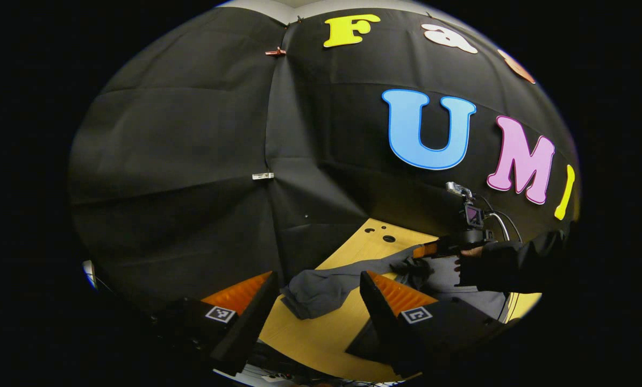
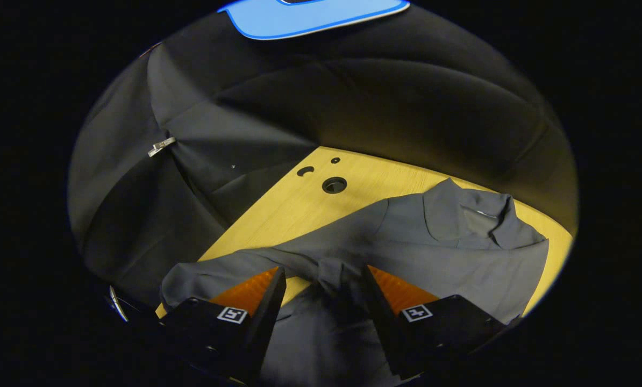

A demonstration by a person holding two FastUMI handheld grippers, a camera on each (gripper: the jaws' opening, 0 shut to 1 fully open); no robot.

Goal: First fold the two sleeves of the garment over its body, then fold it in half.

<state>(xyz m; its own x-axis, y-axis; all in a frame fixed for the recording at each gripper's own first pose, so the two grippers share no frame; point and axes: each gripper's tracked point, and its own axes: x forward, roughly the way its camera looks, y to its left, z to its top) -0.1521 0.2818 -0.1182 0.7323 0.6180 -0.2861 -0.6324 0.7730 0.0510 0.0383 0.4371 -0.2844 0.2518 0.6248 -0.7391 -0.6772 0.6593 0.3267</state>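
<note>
- The right gripper [image 2: 321, 293] sits low over the grey shirt [image 2: 439, 252]. Its two fingers stand apart. A bunched bit of cloth rises between them and touches the right finger [image 2: 377, 301]. I cannot tell if the left finger presses on it too, so I cannot tell if it is holding the cloth.
- In the left gripper view, the right gripper [image 1: 426, 250] is far off, held by a hand [image 1: 469, 258] in a dark sleeve [image 1: 514, 263]. Its tip is right at a dark crumpled bit of the shirt.
- The left gripper [image 1: 315, 301] is open. Its fingers are wide apart and hold nothing. It hangs up above the table, near the end of the long sleeve [image 1: 321, 290].
- The shirt lies on the yellow wooden table [image 2: 299, 204]. Its collar [image 2: 487, 215] is at the far right in the right gripper view.
- One long sleeve [image 2: 219, 269] stretches out flat toward the left edge of the table. It is not folded over the body yet.
- The table has round holes [image 2: 334, 185] near its far corner, well apart from the shirt.
- Black cloth [image 1: 192, 161] hangs behind the table as the wall.
</note>
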